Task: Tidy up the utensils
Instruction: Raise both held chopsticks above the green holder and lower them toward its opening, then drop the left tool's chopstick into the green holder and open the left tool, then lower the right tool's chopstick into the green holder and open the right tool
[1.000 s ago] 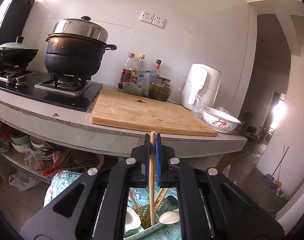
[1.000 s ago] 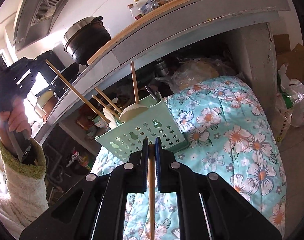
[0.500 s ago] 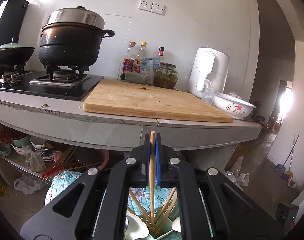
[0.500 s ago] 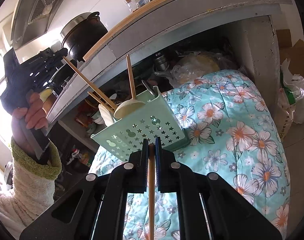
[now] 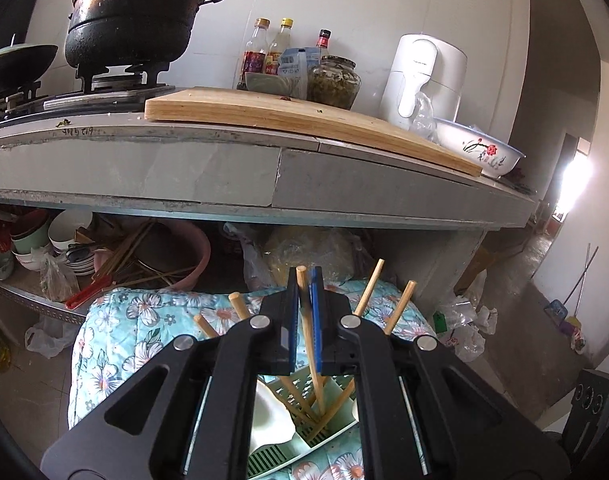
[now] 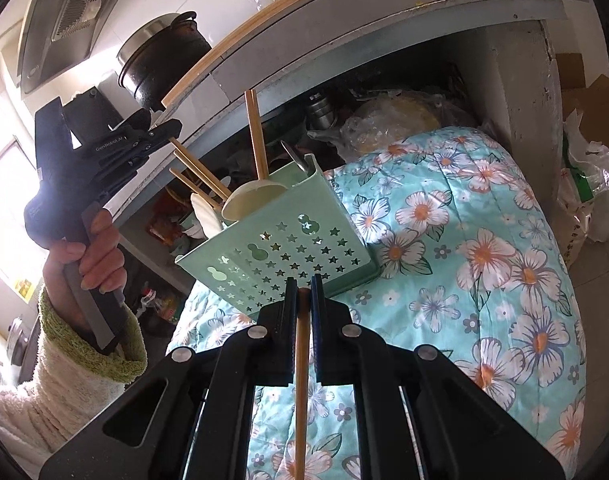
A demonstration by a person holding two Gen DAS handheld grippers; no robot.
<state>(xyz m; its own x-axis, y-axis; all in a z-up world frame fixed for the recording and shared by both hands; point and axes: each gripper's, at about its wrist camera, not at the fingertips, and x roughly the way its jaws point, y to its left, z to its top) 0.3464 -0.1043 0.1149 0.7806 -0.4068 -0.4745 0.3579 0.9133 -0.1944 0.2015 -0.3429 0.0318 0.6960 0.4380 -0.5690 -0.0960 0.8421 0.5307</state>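
A mint-green perforated utensil basket (image 6: pixel 288 252) stands on a floral quilt (image 6: pixel 484 248); it also shows in the left wrist view (image 5: pixel 324 432). It holds several wooden chopsticks (image 6: pixel 256 140) and white spoons (image 6: pixel 252 198). My left gripper (image 5: pixel 304 280) is right above the basket, its jaws slightly apart around a chopstick (image 5: pixel 310 340) whose lower end stands in the basket. The left gripper also shows in the right wrist view (image 6: pixel 172 130). My right gripper (image 6: pixel 303 284) is shut on another chopstick (image 6: pixel 300 380), just in front of the basket's near wall.
A grey counter (image 5: pixel 224 168) overhangs the quilt, with a wooden cutting board (image 5: pixel 296 116), black pot (image 5: pixel 132 20), bottles (image 5: pixel 280 48), a white appliance (image 5: pixel 424 76) and a bowl (image 5: pixel 480 152). Bowls and a pink basin (image 5: pixel 176 256) sit on the shelf under it.
My left gripper has dropped lower, bringing its chopstick down into the basket, and its jaws have eased apart. My right gripper has stayed shut on its chopstick, a little closer to the basket.
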